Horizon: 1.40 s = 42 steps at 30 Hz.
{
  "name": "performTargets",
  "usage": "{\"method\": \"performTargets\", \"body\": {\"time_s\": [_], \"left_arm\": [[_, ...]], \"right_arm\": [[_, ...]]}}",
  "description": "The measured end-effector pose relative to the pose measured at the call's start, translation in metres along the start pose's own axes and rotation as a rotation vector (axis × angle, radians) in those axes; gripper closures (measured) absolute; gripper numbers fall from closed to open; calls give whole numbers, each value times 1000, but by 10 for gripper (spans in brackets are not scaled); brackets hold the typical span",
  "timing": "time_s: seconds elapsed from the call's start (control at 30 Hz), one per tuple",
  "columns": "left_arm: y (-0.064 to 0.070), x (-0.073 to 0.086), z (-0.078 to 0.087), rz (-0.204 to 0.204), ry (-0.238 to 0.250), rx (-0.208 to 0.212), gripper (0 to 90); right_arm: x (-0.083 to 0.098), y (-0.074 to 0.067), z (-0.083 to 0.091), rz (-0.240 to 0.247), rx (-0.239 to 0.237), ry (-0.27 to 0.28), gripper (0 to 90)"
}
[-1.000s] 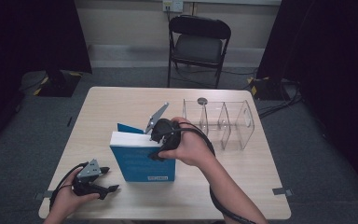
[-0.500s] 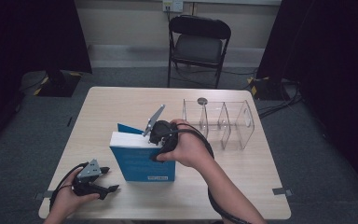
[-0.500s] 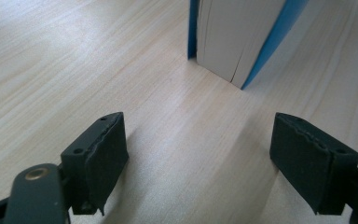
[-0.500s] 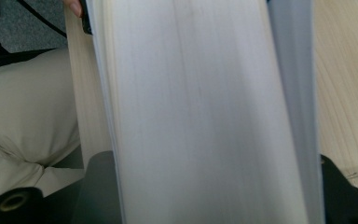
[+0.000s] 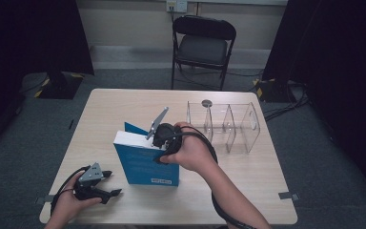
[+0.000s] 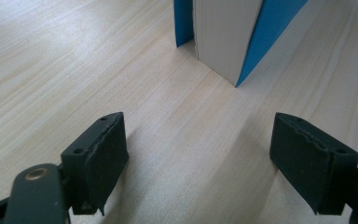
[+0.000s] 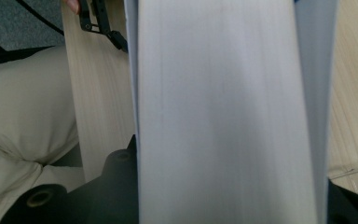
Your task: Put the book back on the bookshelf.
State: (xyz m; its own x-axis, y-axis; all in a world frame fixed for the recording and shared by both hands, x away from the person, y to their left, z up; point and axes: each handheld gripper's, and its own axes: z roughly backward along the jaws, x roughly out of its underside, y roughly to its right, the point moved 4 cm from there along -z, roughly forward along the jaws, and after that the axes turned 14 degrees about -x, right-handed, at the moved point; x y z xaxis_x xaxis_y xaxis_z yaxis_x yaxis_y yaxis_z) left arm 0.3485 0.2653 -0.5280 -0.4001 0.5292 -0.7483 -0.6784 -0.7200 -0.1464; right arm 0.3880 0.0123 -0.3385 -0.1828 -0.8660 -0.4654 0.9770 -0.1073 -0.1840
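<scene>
book (image 5: 145, 162) – blue cover, white pages, upright | right gripper (image 5: 164, 143) fingers just closing around it | left gripper (image 5: 106, 185) fingers apart

book (image 5: 145, 164) upright mid-table (image 5: 114, 102) | rack (image 5: 228, 126) to its right | chair (image 5: 202, 43) behind table

From my remote station I saw a clear acrylic organizer (image 5: 228, 125) with 3 compartments standing on the far right part of the wooden table (image 5: 124, 102). A small round grey object (image 5: 206, 103), possibly a metal disc, lay just behind it. Beyond the table stood 1 black folding chair (image 5: 203, 45) on grey carpet (image 5: 314, 138), and black curtains (image 5: 28, 38) hung at both sides.
</scene>
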Motion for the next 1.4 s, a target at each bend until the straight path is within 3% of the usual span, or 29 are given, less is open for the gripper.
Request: {"method": "performTargets", "body": {"time_s": [0.13,0.57,0.67,0.93,1.1,1.4], "left_arm": [[0,0,0,1,0,1,186],[0,0,0,1,0,0,187],[0,0,0,-3,0,-2,186],[0,0,0,0,0,0,186],[0,0,0,-20,-2,-3,175],[1,0,0,-19,-6,3,159]], "right_arm": [[0,-1,0,4,2,1,591],[0,-2,0,-45,17,8,585],[1,-1,-2,-42,21,12,557],[1,-6,-2,-41,20,13,599],[2,-8,-2,-30,27,19,611],[0,-14,0,-72,33,12,616]]}}
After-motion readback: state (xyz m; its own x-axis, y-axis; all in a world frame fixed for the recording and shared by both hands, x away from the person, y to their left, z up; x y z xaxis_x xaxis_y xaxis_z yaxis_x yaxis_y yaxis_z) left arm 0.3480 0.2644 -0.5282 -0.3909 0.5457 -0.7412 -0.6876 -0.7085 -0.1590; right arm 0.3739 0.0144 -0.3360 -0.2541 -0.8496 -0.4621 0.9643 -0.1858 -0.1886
